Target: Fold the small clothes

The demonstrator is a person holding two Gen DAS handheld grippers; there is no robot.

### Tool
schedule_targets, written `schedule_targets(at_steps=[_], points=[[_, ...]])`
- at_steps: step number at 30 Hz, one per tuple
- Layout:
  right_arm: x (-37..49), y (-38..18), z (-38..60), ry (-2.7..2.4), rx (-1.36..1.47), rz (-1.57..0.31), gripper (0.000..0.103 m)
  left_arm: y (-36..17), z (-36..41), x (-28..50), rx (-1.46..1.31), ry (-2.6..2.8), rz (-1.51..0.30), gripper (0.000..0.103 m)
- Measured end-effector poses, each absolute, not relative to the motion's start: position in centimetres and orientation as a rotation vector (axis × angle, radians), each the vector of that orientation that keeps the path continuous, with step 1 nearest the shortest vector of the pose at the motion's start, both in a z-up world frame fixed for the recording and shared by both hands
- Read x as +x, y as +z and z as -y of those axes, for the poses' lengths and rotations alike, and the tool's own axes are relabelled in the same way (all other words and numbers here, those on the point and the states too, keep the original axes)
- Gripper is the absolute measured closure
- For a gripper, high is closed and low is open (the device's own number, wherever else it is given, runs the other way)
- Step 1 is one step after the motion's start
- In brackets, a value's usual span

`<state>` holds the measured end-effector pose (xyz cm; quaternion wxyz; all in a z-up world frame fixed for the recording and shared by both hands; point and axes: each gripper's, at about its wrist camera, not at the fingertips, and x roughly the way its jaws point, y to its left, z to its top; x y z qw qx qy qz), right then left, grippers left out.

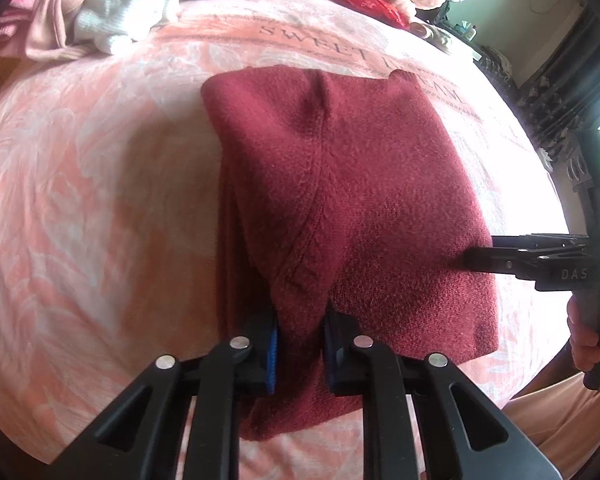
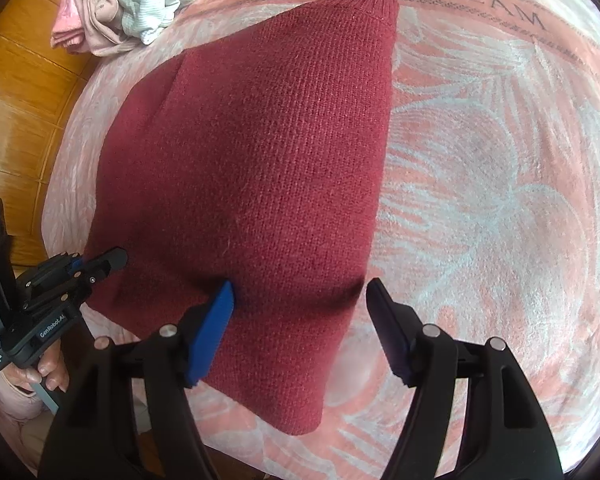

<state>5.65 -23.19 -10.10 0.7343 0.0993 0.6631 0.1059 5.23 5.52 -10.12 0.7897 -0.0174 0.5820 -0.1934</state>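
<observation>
Pink bedspread bears folded maroon knit sweater

From my left wrist view, the left gripper hides the near edge of the maroon sweater between its pads, and the right gripper is cut off at the frame's right side, so I cannot read its jaws there. The heap of clothes at the top is cropped. The sweater covers part of the lettering on the bedspread.
</observation>
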Motion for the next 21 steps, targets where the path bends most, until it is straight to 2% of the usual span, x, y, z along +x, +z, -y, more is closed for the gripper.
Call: schedule_targets(at_steps=[6,9,11,13,21], points=[[5.7,-10.5,23.1,0.239,0.207,-1.465,0.032,-11.8,-7.0,6.2,-0.147,-0.440,-1.331,0.085],[6.0,-9.2,23.3,0.261,0.214,-1.426,0.032,-10.8,-7.1,6.8,-0.199,-0.464,-1.344,0.062],[6.4,-8.0,23.6,0.272,0.219,-1.390,0.029,-9.8,-7.6,7.5,-0.240,-0.470,-1.325,0.025],[6.9,-7.4,24.5,0.278,0.257,-1.369,0.026,-9.0,-8.0,8.5,-0.257,-0.469,-1.294,0.017],[8.6,-8.9,26.3,0.307,0.334,-1.415,0.025,-11.3,-8.3,12.8,-0.314,-0.513,-1.368,0.017]])
